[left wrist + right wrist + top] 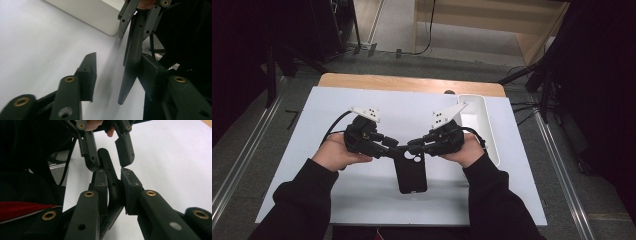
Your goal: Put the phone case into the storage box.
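Note:
A black phone case (pixel 412 175) sits between my two grippers over the white table top (pixel 337 190), its camera cutout end toward the jaws. My right gripper (pixel 413 147) is shut on that end; in the right gripper view its pads (pixel 130 187) press both sides of the case (pixel 112 187). My left gripper (pixel 394 149) meets it from the other side. In the left gripper view the case (pixel 132 62) lies edge-on against one jaw, with a clear gap to the other fingertip (pixel 88 70), so my left gripper (pixel 117 62) is open around it.
A long white tray (pixel 484 125) stands at the right side of the table, just beyond my right hand; it is also in the left gripper view as the tray (pixel 95 15). A wooden edge (pixel 412 82) runs along the back. Dark sleeves reach in from the bottom.

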A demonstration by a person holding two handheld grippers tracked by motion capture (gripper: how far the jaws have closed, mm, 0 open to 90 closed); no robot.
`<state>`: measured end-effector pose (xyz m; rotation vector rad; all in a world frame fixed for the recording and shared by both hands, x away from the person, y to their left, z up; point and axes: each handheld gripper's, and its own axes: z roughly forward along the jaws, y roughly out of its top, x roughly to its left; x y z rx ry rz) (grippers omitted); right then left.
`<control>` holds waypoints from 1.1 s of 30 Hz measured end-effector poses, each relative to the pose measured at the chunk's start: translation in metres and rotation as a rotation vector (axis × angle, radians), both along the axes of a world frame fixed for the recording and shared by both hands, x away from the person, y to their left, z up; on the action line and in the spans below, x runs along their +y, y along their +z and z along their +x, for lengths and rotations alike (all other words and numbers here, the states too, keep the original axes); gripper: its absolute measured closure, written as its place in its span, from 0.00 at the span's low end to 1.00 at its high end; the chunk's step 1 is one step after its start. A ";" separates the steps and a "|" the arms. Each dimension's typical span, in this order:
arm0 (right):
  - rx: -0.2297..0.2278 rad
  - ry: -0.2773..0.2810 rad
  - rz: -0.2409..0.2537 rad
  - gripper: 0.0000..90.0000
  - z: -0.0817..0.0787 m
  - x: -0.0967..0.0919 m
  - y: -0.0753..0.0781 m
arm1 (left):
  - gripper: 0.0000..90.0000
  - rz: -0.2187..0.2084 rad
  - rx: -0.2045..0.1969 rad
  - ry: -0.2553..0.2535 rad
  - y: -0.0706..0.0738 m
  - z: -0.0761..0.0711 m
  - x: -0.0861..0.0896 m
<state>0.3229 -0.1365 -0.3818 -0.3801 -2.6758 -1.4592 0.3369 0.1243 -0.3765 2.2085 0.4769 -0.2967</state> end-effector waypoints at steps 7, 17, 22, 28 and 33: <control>0.006 0.018 -0.013 0.83 0.000 0.005 -0.002 | 0.75 0.016 0.021 -0.048 -0.004 -0.002 -0.003; 0.006 0.021 -0.023 0.83 0.000 0.007 -0.003 | 0.87 0.022 0.024 -0.079 -0.005 -0.004 -0.004; 0.017 0.012 -0.018 0.83 0.001 0.005 -0.004 | 0.88 0.033 0.035 -0.053 -0.002 -0.004 -0.006; 0.030 0.013 -0.015 0.82 0.001 0.005 -0.004 | 0.88 0.039 0.040 -0.062 -0.001 -0.004 -0.006; 0.046 0.005 -0.028 0.80 0.002 0.007 -0.004 | 0.88 0.040 0.041 -0.062 0.000 -0.004 -0.005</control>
